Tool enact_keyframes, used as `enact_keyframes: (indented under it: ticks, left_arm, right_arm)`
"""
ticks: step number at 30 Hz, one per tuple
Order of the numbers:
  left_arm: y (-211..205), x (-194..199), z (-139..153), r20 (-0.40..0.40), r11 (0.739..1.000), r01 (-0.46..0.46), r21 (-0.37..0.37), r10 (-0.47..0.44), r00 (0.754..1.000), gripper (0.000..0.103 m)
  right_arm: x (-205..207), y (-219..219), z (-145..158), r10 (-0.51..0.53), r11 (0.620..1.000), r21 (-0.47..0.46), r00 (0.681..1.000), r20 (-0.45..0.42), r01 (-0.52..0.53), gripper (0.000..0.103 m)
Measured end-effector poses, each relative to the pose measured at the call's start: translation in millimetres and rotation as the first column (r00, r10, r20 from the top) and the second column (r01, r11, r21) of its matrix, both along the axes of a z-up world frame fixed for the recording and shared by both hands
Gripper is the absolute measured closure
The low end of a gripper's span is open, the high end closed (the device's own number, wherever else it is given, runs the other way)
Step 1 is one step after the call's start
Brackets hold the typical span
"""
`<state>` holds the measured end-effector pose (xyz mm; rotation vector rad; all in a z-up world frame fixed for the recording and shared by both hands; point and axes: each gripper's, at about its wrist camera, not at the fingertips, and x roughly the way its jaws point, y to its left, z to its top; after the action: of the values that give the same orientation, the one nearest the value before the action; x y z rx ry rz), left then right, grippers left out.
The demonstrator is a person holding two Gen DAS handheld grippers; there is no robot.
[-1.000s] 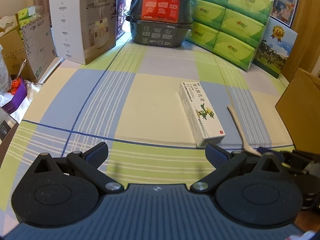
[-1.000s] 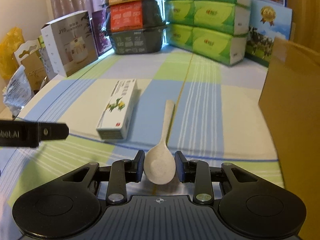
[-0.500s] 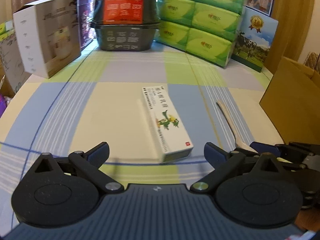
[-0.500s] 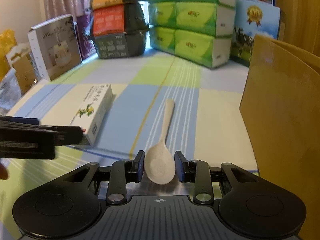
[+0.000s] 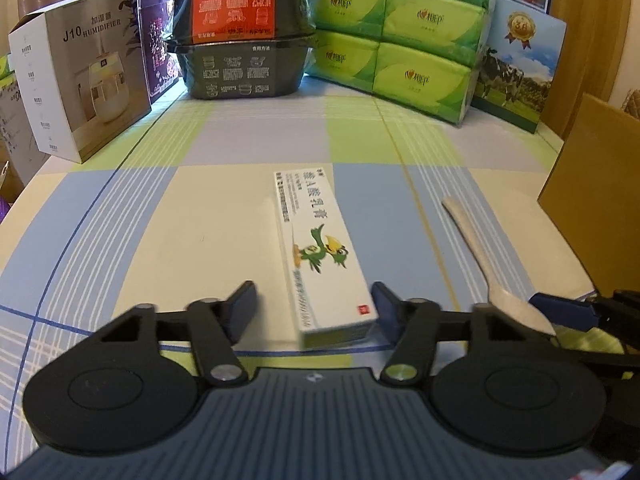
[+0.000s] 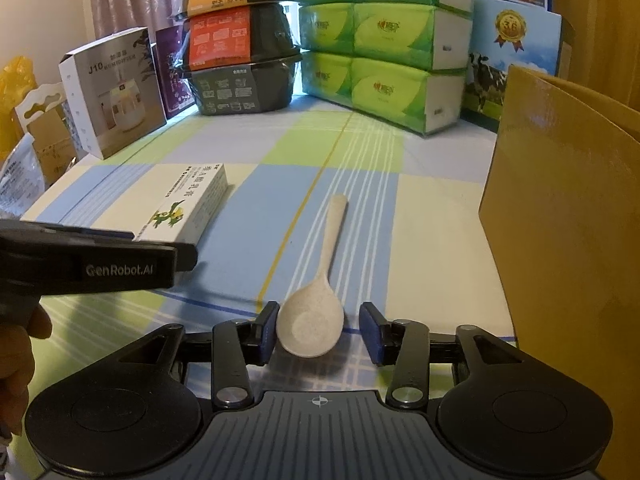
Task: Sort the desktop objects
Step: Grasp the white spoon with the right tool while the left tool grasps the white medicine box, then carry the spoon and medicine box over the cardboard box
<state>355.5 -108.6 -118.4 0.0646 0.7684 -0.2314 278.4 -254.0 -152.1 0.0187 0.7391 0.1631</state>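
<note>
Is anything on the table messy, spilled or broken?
Nothing looks spilled or broken. The white box lies flat between the open left gripper fingers, and the spoon lies flat, bowl between the open right gripper fingers. Both sit slightly crooked to the tablecloth stripes.

White box (image 5: 80, 76) left of black bowl stack (image 5: 240, 28): "J10 HUMIDIFIER". Gold badge on cow box (image 5: 520, 52), right of stack: "3.6". Left gripper (image 6: 120, 268) side: "GenRobot.AI".

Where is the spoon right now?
The spoon lies on the tablecloth, its bowl between the open right claw fingers. The white box is to its left, the brown box to its right.
</note>
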Motion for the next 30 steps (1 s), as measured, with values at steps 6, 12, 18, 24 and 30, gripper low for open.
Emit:
enact_keyframes:
  ticks: [6,12,18,24,30]
  left_arm:
    - [2,-3,0,-0.002,1.000,0.002,0.021,-0.001,1.000,0.070]
    - [3,-6,1,-0.009,1.000,0.007,0.024,-0.007,1.000,0.070]
    - [3,-17,4,-0.035,1.000,0.013,0.015,-0.013,0.999,0.070]
    - [10,-46,10,-0.073,1.000,0.015,-0.006,-0.016,0.997,0.071]
    - [28,-87,18,-0.094,1.000,-0.002,-0.030,-0.001,0.996,0.071]
  right_arm:
    - [1,-4,2,-0.021,0.998,0.054,1.000,-0.017,0.022,0.062]
    - [2,-2,4,-0.037,0.999,0.035,0.999,-0.009,0.037,0.073]
    - [-1,0,12,-0.037,0.999,0.017,0.999,0.001,0.037,0.073]
    - [-17,2,21,-0.027,1.000,0.015,1.000,-0.005,0.027,0.073]
    - [-49,10,35,0.001,1.000,0.018,1.000,-0.013,-0.001,0.073]
